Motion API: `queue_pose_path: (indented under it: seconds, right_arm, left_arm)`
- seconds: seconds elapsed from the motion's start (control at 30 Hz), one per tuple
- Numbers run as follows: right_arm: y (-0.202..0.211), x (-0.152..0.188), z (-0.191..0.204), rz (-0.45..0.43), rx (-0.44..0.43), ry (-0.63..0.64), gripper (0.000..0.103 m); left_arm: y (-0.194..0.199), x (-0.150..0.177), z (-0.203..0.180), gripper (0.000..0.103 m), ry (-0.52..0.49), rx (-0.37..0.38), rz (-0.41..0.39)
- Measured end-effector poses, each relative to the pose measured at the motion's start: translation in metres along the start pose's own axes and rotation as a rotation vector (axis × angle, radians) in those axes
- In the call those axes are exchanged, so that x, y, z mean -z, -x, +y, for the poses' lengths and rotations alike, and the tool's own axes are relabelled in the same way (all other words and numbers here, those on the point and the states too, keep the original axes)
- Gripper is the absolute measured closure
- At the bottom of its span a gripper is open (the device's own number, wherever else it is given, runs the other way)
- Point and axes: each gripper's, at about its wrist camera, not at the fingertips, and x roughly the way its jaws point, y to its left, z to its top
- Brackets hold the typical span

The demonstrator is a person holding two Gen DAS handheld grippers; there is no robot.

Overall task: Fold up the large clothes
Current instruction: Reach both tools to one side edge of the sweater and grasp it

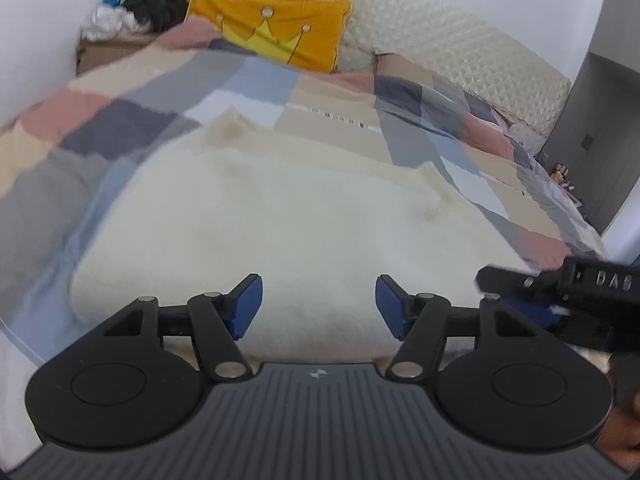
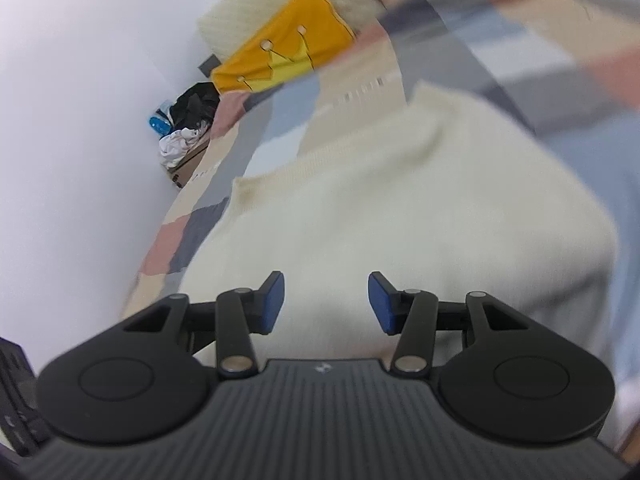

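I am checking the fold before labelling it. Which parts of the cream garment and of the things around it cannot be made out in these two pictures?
- Cream garment: its near edge lies hidden behind the left claw in the left wrist view.
- Its sleeves and fold lines: lost to motion blur in both views.
- Printed strip on the patchwork cover: too small and blurred to read.
- Pile by the wall: small, contents unclear.
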Motion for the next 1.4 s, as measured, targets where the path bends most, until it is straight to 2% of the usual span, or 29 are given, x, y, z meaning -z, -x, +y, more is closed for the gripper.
queue_pose_path:
  seconds: [0.1,0.2,0.27,0.37,0.47,0.63,0.73,0.9,1.07,1.17,1.23,1.3,1.33,1.4]
  right_arm:
    - [-0.007,0.007,-0.009,0.049,-0.036,-0.093,0.051]
    - [-0.019,0.012,-0.022,0.099,-0.09,-0.224,0.039]
    - [-0.029,0.017,-0.03,0.141,-0.114,-0.3,0.038]
    - [-0.042,0.024,-0.04,0.183,-0.154,-0.396,0.013]
    - [-0.05,0.028,-0.049,0.184,-0.151,-0.468,0.014]
    - [-0.06,0.03,-0.065,0.159,-0.135,-0.601,0.013]
    - [-0.066,0.029,-0.071,0.142,-0.138,-0.645,0.013]
    - [-0.069,0.026,-0.074,0.105,-0.113,-0.683,0.014]
    - [-0.061,0.025,-0.083,0.066,-0.093,-0.716,0.014]
    - [-0.056,0.026,-0.088,0.036,-0.08,-0.741,0.014]
    - [-0.053,0.025,-0.089,0.027,-0.081,-0.749,0.014]
    - [-0.05,0.027,-0.089,0.018,-0.075,-0.752,0.014]
    - [-0.047,0.027,-0.09,0.005,-0.065,-0.75,0.014]
    - [-0.038,0.026,-0.095,-0.037,-0.014,-0.762,0.019]
  left_arm:
    - [-0.006,0.001,0.006,0.032,0.062,0.021,0.041]
    - [-0.016,0.004,0.019,0.024,0.16,0.036,0.095]
    - [-0.024,0.007,0.029,0.024,0.236,0.058,0.134]
    - [-0.038,0.01,0.042,0.023,0.306,0.052,0.193]
    - [-0.049,0.015,0.055,0.022,0.361,0.026,0.231]
    - [-0.073,0.024,0.083,0.015,0.557,0.106,0.301]
    - [-0.081,0.025,0.097,0.015,0.644,0.153,0.303]
    - [-0.082,0.026,0.111,0.016,0.734,0.179,0.279]
    - [-0.074,0.023,0.13,0.017,0.835,0.176,0.215]
    - [-0.07,0.021,0.139,0.018,0.878,0.183,0.145]
    - [-0.075,0.02,0.14,0.022,0.894,0.181,0.143]
    - [-0.076,0.02,0.141,0.032,0.911,0.166,0.138]
    - [-0.077,0.02,0.143,0.034,0.921,0.163,0.132]
    - [-0.075,0.021,0.145,0.045,0.929,0.152,0.13]
